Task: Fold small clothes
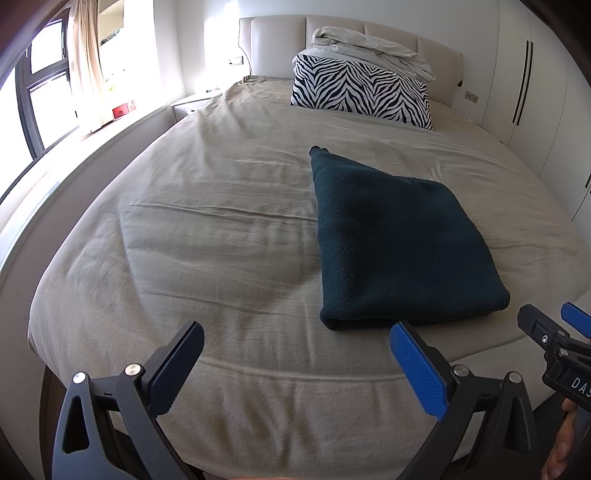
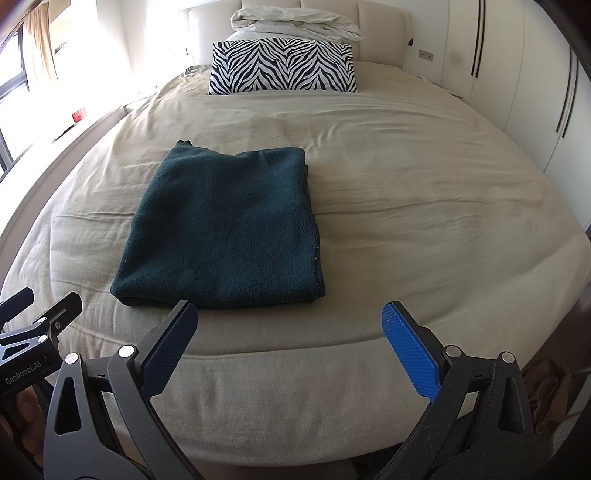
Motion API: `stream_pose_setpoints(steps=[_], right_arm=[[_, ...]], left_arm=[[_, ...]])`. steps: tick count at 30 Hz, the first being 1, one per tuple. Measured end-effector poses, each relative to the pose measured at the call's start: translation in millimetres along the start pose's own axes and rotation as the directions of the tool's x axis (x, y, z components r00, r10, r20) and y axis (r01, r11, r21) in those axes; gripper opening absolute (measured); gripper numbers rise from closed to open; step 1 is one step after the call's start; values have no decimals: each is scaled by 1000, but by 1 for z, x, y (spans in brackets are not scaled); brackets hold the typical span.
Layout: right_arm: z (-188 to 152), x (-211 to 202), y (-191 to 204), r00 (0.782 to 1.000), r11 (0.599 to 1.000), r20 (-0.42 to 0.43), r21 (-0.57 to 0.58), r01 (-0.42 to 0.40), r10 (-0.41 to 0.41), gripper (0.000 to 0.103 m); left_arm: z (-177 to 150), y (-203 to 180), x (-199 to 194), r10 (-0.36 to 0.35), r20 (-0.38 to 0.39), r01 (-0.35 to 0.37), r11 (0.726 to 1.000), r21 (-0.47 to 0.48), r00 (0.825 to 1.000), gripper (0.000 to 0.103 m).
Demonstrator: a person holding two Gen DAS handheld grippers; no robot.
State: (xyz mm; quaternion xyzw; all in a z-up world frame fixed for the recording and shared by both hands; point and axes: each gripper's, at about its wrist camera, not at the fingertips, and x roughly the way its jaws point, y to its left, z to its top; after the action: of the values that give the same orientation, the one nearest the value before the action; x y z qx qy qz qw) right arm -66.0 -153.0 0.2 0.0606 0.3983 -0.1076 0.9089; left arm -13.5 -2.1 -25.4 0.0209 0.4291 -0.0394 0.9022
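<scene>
A dark teal knit garment (image 1: 399, 240) lies folded into a flat rectangle on the beige bed (image 1: 207, 236), near the foot edge; it also shows in the right wrist view (image 2: 225, 229). My left gripper (image 1: 295, 354) is open and empty, held over the foot edge, just left of and short of the garment. My right gripper (image 2: 290, 332) is open and empty, held over the foot edge, just right of and short of the garment. Each gripper shows at the edge of the other's view: the right one (image 1: 550, 328), the left one (image 2: 40, 306).
A zebra-print pillow (image 2: 282, 66) and a bundled white duvet (image 2: 295, 22) sit at the padded headboard. White wardrobe doors (image 2: 517, 74) line the right side. A window with curtains (image 1: 85, 55) and a ledge run along the left.
</scene>
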Motion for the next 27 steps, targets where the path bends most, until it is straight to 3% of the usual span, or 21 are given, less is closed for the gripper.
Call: stream_pose_setpoints(steps=[27], right_arm=[[-7,3,-4,1000,1000,-7,-2,-3,3,102]], left_arm=[[-2,7,0,10,-2,-10,1000,-2,1000,103]])
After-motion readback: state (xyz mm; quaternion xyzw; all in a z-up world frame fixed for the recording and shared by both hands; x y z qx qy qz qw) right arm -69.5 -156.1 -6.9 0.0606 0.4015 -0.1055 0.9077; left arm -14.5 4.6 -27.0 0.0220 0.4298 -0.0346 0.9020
